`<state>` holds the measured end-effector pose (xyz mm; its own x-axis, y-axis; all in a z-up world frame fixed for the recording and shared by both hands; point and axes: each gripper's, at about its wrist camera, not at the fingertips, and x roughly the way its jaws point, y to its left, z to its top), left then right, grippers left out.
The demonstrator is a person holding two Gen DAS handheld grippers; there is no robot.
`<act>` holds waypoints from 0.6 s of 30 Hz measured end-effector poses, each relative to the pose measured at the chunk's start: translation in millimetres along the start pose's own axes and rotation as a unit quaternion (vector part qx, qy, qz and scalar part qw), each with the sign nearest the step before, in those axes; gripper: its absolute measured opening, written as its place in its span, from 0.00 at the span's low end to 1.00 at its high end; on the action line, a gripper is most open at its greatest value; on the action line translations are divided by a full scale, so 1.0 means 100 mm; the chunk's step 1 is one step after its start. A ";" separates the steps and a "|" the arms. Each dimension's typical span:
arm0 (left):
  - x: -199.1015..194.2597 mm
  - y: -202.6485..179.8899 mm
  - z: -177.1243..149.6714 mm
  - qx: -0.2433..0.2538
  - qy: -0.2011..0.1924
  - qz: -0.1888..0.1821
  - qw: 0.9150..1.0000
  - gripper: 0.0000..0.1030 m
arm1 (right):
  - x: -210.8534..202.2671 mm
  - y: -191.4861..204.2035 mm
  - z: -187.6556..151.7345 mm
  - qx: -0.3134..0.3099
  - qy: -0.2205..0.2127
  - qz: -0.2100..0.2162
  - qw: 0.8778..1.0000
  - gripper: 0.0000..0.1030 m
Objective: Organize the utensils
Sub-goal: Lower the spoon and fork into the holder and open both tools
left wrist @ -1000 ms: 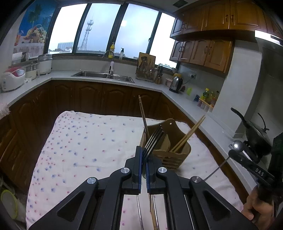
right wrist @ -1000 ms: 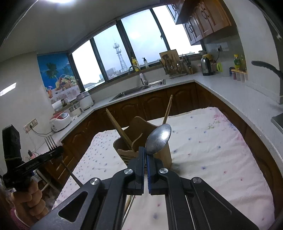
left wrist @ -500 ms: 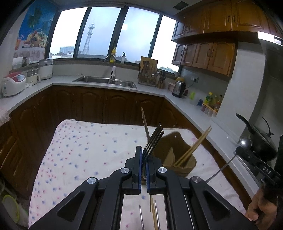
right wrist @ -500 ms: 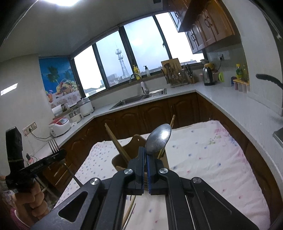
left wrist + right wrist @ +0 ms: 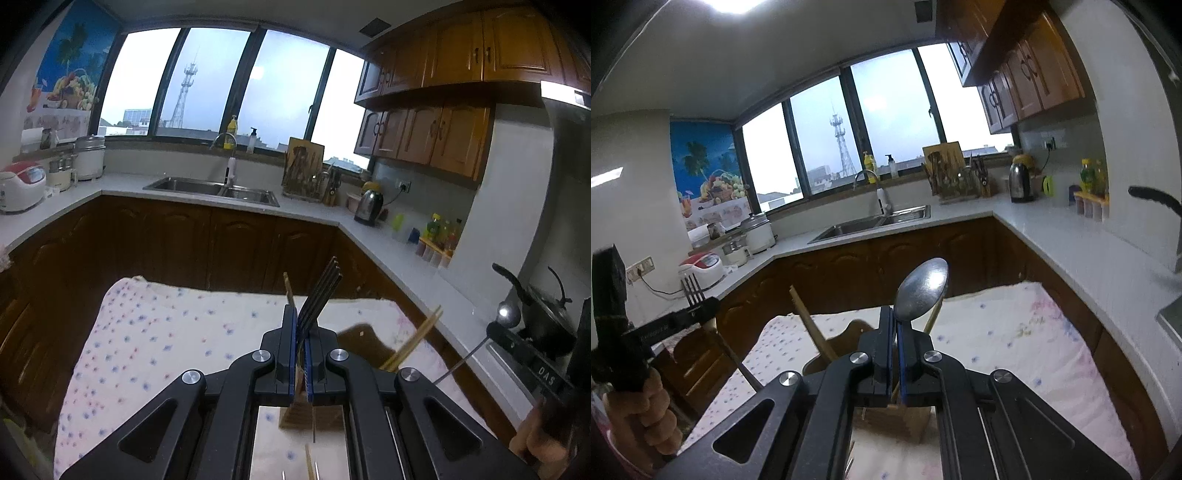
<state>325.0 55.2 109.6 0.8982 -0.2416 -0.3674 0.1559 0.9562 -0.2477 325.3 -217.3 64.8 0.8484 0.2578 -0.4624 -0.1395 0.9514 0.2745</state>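
Window (image 5: 207, 81): I see a wide pane on the far wall, a lattice tower (image 5: 186, 96) beyond it.
Sink (image 5: 210, 186): steel, under my window, tap (image 5: 228, 155) behind it.
Rice cooker (image 5: 20, 186): white and red, far left on my counter.
Kettle (image 5: 369, 205): steel, right of the sink.
Upper cabinets (image 5: 461, 92): brown wood, upper right.
Poster (image 5: 705, 177): fruit and palms, left wall.
Flowered cloth (image 5: 166, 339): covers the near table.
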 end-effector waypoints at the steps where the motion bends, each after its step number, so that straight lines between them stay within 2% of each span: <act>1: 0.05 0.01 0.02 -0.004 -0.004 -0.002 1.000 0.02 | 0.02 0.01 0.01 -0.006 -0.003 -0.004 1.000 0.02; 5: 0.26 0.06 0.07 -0.017 -0.019 -0.011 1.000 0.01 | 0.14 0.09 0.03 -0.038 -0.012 -0.018 0.999 0.02; 10: 0.56 0.07 -0.02 -0.016 -0.035 -0.012 0.999 0.01 | 0.31 0.14 -0.07 -0.065 -0.004 -0.025 0.998 0.02; 18: 1.15 0.09 -0.34 -0.013 -0.015 -0.015 1.000 0.01 | 0.59 0.16 -0.30 -0.078 0.025 -0.020 0.996 0.02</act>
<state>415.7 30.5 35.2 0.9055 -0.2649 -0.3315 0.1731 0.9439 -0.2813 357.7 -181.9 16.2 0.8282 0.2245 -0.5135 -0.1877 0.9745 0.1234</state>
